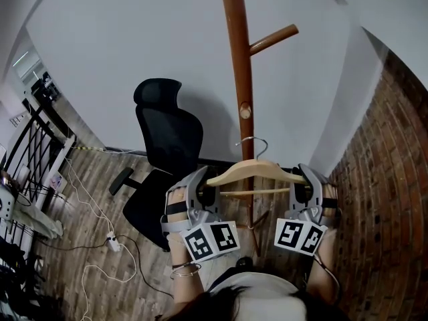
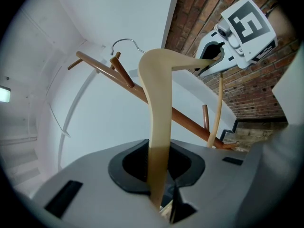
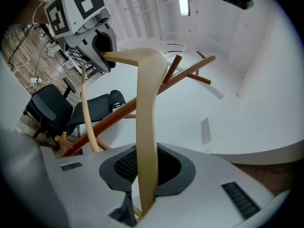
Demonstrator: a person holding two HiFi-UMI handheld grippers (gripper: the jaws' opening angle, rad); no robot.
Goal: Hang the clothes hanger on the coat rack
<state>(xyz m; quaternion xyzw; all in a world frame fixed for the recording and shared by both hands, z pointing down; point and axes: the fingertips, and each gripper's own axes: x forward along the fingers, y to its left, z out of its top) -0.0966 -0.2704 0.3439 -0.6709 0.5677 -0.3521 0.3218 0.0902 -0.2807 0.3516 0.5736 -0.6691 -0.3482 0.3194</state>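
A pale wooden clothes hanger [image 1: 254, 171] with a metal hook [image 1: 253, 142] is held level in front of the brown wooden coat rack [image 1: 239, 65]. The hook sits close to the pole, below the peg [image 1: 274, 39]. My left gripper [image 1: 204, 184] is shut on the hanger's left end and my right gripper [image 1: 304, 180] is shut on its right end. In the left gripper view the hanger arm [image 2: 159, 103] runs out from between the jaws of the left gripper [image 2: 159, 175] toward the right gripper [image 2: 223, 56]. The right gripper view shows the right gripper [image 3: 147, 175] clamped on the hanger [image 3: 147, 108].
A black office chair [image 1: 164, 159] stands left of the rack on the wooden floor. Cables and a power strip [image 1: 112, 243] lie at the left, near a dark metal railing [image 1: 27, 152]. A brick wall [image 1: 394, 179] is on the right, a white wall behind.
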